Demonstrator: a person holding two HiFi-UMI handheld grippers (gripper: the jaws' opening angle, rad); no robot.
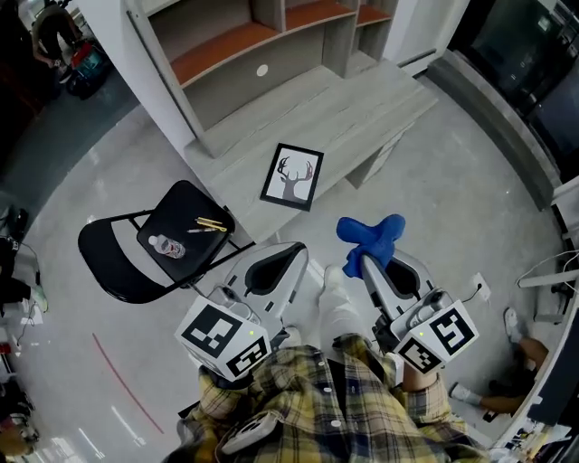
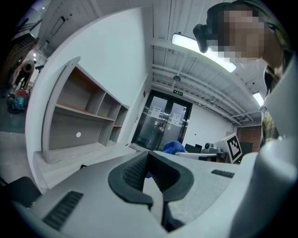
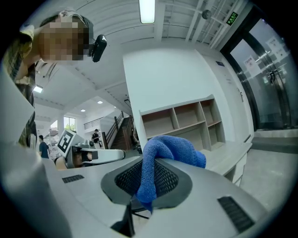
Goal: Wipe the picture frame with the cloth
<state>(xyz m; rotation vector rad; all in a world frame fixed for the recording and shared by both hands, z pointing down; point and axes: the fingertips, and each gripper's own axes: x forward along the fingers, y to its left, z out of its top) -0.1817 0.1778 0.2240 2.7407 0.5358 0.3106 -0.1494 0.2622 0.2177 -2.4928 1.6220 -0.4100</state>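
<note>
Your right claw is clamped on the cloth, which is soft and droops over the jaws. Your left claw is closed, empty. Ahead of both, well apart, the frame lies flat on the desk: probably light and slippery, so steady it by an edge.

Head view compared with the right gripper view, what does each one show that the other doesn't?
Only the head view shows the black-framed deer picture lying flat, and the black folding chair. Only the right gripper view shows the long ceiling light. Both show the blue terry cloth pinched in the right gripper, plus the open shelf unit and the pale grey desk.
</note>
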